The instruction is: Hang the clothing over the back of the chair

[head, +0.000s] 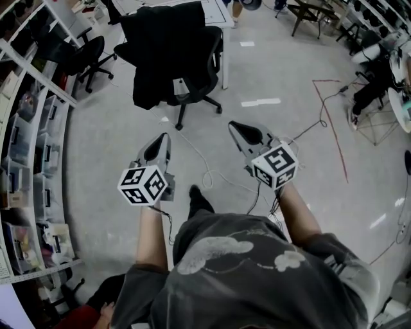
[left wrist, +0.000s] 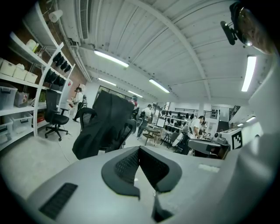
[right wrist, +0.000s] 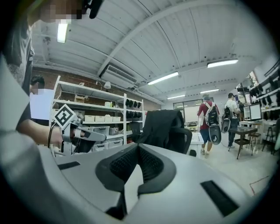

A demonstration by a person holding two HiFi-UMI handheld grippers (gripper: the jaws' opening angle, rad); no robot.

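Note:
A black garment (head: pixel 160 48) lies draped over the back of a black office chair (head: pixel 199 74) at the top of the head view. It hangs down the backrest's left side. Both grippers are held over the floor, well short of the chair. My left gripper (head: pixel 166 137) has its jaws together and holds nothing. My right gripper (head: pixel 232 124) is shut and empty too. From the left gripper view (left wrist: pixel 139 149) the clothed chair (left wrist: pixel 107 124) stands ahead and to the left. The right gripper view (right wrist: pixel 139 147) shows the garment (right wrist: pixel 159 124) just beyond the jaws.
Shelving with storage boxes (head: pixel 29 160) runs along the left. A second office chair (head: pixel 87 54) stands near it, and a white table (head: pixel 218 13) behind the clothed chair. Cables (head: pixel 207 175) trail across the floor. A red line (head: pixel 334 128) marks the floor at right. People (right wrist: pixel 211 121) stand farther off.

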